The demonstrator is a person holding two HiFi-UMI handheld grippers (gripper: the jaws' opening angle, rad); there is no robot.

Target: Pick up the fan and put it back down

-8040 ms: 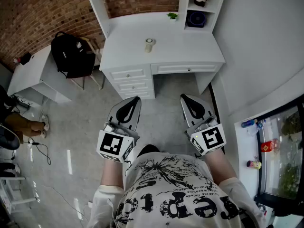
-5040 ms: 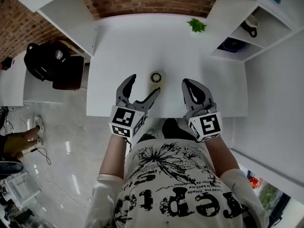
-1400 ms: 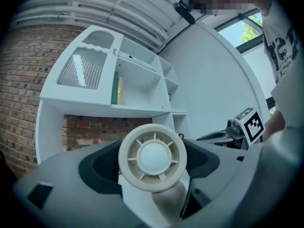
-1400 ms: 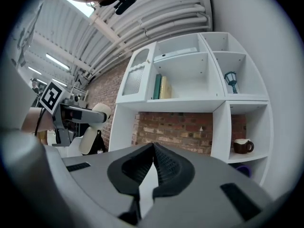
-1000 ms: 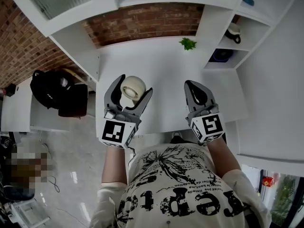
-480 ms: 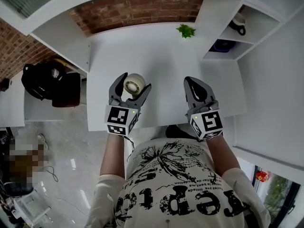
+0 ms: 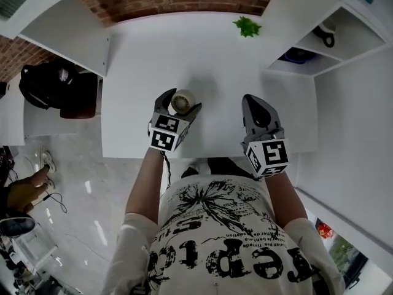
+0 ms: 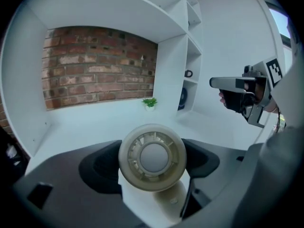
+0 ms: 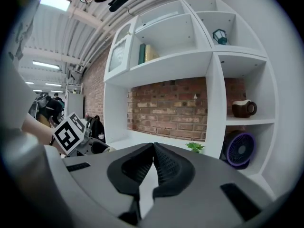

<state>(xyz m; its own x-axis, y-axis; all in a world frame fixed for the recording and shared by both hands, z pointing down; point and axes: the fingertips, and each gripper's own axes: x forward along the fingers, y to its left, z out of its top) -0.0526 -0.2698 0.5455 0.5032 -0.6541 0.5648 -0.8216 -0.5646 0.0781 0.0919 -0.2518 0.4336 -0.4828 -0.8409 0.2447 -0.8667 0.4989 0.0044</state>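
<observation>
A small beige desk fan (image 8: 152,156) with a round grille sits between the jaws of my left gripper (image 7: 180,105), which is shut on its head from both sides. Its stand (image 8: 172,202) hangs below, low over the white desk (image 7: 141,60); I cannot tell whether it touches the top. In the head view the fan (image 7: 183,99) is over the desk's front middle. My right gripper (image 7: 253,101) hovers to the right of it, shut and holding nothing, its jaws (image 9: 153,148) pressed together.
A small green plant (image 7: 247,26) stands at the desk's back by the brick wall. Cubbies at the right hold a purple fan (image 9: 242,148) and a brown mug (image 9: 243,108). A black bag (image 7: 55,85) sits left of the desk. The desk's front edge is just below both grippers.
My left gripper, still shut on the fan, has sunk closer to the desk top. The right gripper has stayed shut beside it.
</observation>
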